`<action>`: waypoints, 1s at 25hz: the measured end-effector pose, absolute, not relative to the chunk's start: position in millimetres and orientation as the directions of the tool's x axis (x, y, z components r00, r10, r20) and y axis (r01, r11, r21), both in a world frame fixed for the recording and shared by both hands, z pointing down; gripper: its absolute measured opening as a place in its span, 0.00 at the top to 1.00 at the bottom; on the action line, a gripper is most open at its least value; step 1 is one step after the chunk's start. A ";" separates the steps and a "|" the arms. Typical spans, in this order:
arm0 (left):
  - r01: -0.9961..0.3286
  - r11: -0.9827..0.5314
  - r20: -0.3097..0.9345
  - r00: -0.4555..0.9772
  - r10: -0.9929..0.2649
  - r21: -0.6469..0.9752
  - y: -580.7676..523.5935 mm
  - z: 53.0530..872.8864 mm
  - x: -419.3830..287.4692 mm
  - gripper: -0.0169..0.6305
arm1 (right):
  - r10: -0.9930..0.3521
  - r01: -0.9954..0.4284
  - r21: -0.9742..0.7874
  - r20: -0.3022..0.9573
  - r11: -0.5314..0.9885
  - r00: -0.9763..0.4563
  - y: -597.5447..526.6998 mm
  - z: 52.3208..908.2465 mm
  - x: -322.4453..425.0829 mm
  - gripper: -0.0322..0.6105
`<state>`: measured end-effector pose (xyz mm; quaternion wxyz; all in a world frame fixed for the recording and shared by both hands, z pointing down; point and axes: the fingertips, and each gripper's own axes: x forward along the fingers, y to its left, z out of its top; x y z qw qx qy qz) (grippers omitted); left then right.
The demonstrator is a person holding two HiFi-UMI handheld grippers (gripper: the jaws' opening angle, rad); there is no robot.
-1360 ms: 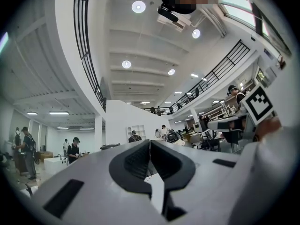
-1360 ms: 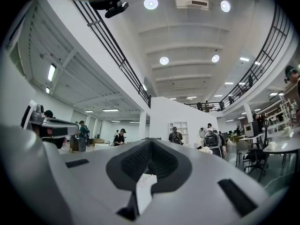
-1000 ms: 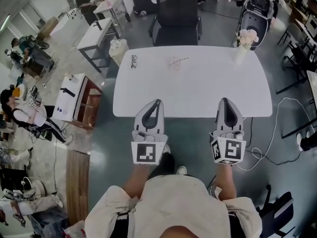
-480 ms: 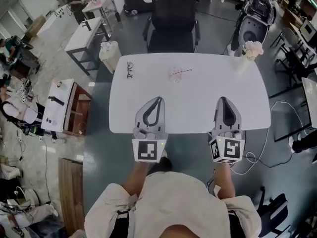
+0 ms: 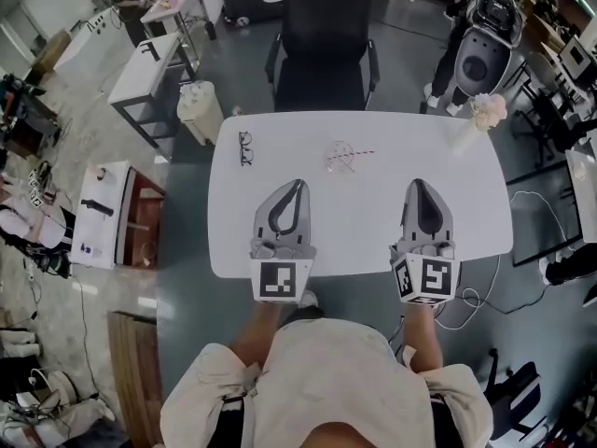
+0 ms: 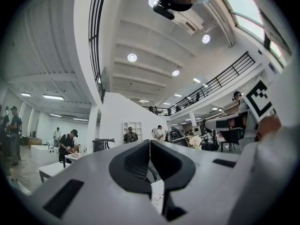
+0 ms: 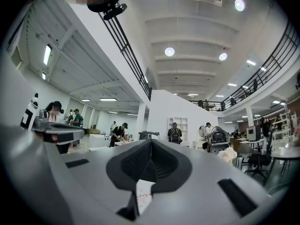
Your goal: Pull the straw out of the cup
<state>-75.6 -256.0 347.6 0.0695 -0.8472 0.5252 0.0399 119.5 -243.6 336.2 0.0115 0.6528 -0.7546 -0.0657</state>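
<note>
A clear cup [image 5: 340, 156] with a thin red straw [image 5: 357, 153] slanting out to the right sits on the white table [image 5: 466, 203], a little past its middle. My left gripper [image 5: 297, 187] is held over the table's near half, shut and empty, its tips short of the cup and slightly to the left. My right gripper [image 5: 419, 185] is also shut and empty, farther right of the cup. In the left gripper view the jaws [image 6: 150, 143] meet at the tip. The right gripper view shows the jaws [image 7: 151, 142] touching too. Both point level toward the far side.
A pair of glasses [image 5: 245, 147] lies at the table's far left. A vase of pale flowers [image 5: 487, 112] stands at the far right corner. A black office chair [image 5: 324, 40] is behind the table. A small bin [image 5: 200, 110] and desks with people stand to the left.
The table has drawn closer in the head view. Both grippers have moved forward from its near edge to over its near half. Their jaws have stayed shut.
</note>
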 end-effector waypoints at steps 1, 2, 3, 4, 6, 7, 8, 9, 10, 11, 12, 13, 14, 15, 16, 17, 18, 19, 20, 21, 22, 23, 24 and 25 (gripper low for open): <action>-0.894 -0.443 -0.140 0.449 -0.883 -0.073 -261.7 348.1 -77.0 0.96 | -0.988 -0.984 0.115 -0.066 0.134 -0.142 -248.3 336.9 118.1 0.95; -0.891 -0.448 -0.137 0.454 -0.880 -0.073 -266.7 348.7 -77.9 0.96 | -0.989 -0.985 0.114 -0.063 0.128 -0.136 -252.5 337.7 117.2 0.95; -0.888 -0.453 -0.135 0.459 -0.878 -0.074 -271.3 349.2 -78.6 0.96 | -0.990 -0.986 0.112 -0.060 0.122 -0.130 -256.2 338.8 116.6 0.95; -0.886 -0.457 -0.134 0.463 -0.876 -0.073 -275.5 349.8 -79.3 0.96 | -0.991 -0.987 0.111 -0.056 0.118 -0.125 -259.7 340.2 116.1 0.95; -0.885 -0.461 -0.132 0.465 -0.875 -0.058 -283.1 352.4 -80.1 0.96 | -0.992 -0.987 0.111 -0.046 0.114 -0.120 -266.2 344.7 115.3 0.95; -0.885 -0.463 -0.124 0.465 -0.877 -0.050 -286.7 355.1 -80.0 0.96 | -0.992 -0.987 0.110 -0.039 0.113 -0.118 -269.7 347.6 115.3 0.95; -0.884 -0.464 -0.112 0.466 -0.877 -0.045 -290.2 358.4 -79.6 0.96 | -0.993 -0.988 0.107 -0.033 0.113 -0.117 -273.3 350.7 115.7 0.95; -0.883 -0.467 -0.104 0.469 -0.877 -0.047 -293.6 361.3 -78.7 0.96 | -0.993 -0.988 0.102 -0.027 0.112 -0.115 -277.0 354.0 116.3 0.95; -0.881 -0.469 -0.101 0.473 -0.875 -0.054 -297.1 363.5 -77.4 0.96 | -0.993 -0.989 0.098 -0.021 0.112 -0.114 -280.7 357.5 117.2 0.95; -0.880 -0.470 -0.097 0.474 -0.875 -0.062 -300.5 365.9 -76.0 0.96 | -0.993 -0.989 0.093 -0.015 0.114 -0.115 -284.7 361.4 118.4 0.95; -0.880 -0.470 -0.091 0.474 -0.876 -0.067 -304.0 368.5 -74.4 0.96 | -0.993 -0.989 0.088 -0.008 0.116 -0.118 -289.0 365.6 120.0 0.95; -0.881 -0.468 -0.087 0.472 -0.877 -0.069 -307.6 370.5 -72.2 0.96 | -0.993 -0.989 0.083 -0.002 0.120 -0.121 -293.6 370.0 122.0 0.95; -0.883 -0.465 -0.085 0.470 -0.879 -0.069 -311.5 372.2 -69.7 0.97 | -0.992 -0.989 0.078 0.003 0.124 -0.124 -298.8 374.4 124.3 0.95; -0.884 -0.462 -0.083 0.466 -0.881 -0.068 -315.7 373.8 -67.0 0.96 | -0.992 -0.989 0.071 0.007 0.129 -0.129 -304.4 378.7 126.8 0.95; -0.886 -0.458 -0.082 0.462 -0.883 -0.068 -320.3 375.2 -64.0 0.97 | -0.991 -0.989 0.064 0.013 0.135 -0.134 -310.4 382.9 129.3 0.95; -0.888 -0.454 -0.082 0.459 -0.885 -0.072 -325.4 376.5 -60.6 0.96 | -0.990 -0.988 0.058 0.019 0.142 -0.141 -317.0 387.0 131.8 0.95; -0.889 -0.452 -0.080 0.457 -0.886 -0.079 -331.3 378.0 -56.6 0.96 | -0.989 -0.987 0.052 0.026 0.149 -0.148 -324.6 391.0 134.4 0.95; -0.890 -0.449 -0.076 0.455 -0.887 -0.080 -338.3 379.6 -51.8 0.96 | -0.987 -0.987 0.047 0.034 0.157 -0.155 -333.2 394.9 137.5 0.95; -0.892 -0.446 -0.071 0.451 -0.890 -0.074 -346.1 381.5 -46.5 0.96 | -0.986 -0.986 0.044 0.042 0.164 -0.162 -342.6 398.8 140.9 0.95; -0.893 -0.444 -0.065 0.448 -0.892 -0.069 -354.0 383.3 -40.9 0.97 | -0.984 -0.985 0.040 0.051 0.171 -0.168 -352.0 403.1 144.6 0.95; -0.894 -0.442 -0.057 0.446 -0.893 -0.071 -361.1 385.2 -35.7 0.96 | -0.982 -0.983 0.034 0.063 0.178 -0.175 -360.8 408.1 148.1 0.95; -0.894 -0.441 -0.047 0.446 -0.894 -0.081 -367.3 387.5 -31.0 0.96 | -0.980 -0.982 0.026 0.077 0.186 -0.183 -368.6 414.1 150.9 0.95; -0.893 -0.440 -0.035 0.445 -0.895 -0.094 -373.0 390.6 -26.9 0.96 | -0.977 -0.981 0.017 0.092 0.195 -0.193 -375.8 421.1 153.2 0.95; -0.893 -0.438 -0.024 0.443 -0.896 -0.102 -379.3 394.2 -23.0 0.96 | -0.973 -0.979 0.007 0.107 0.205 -0.203 -383.1 428.9 155.2 0.95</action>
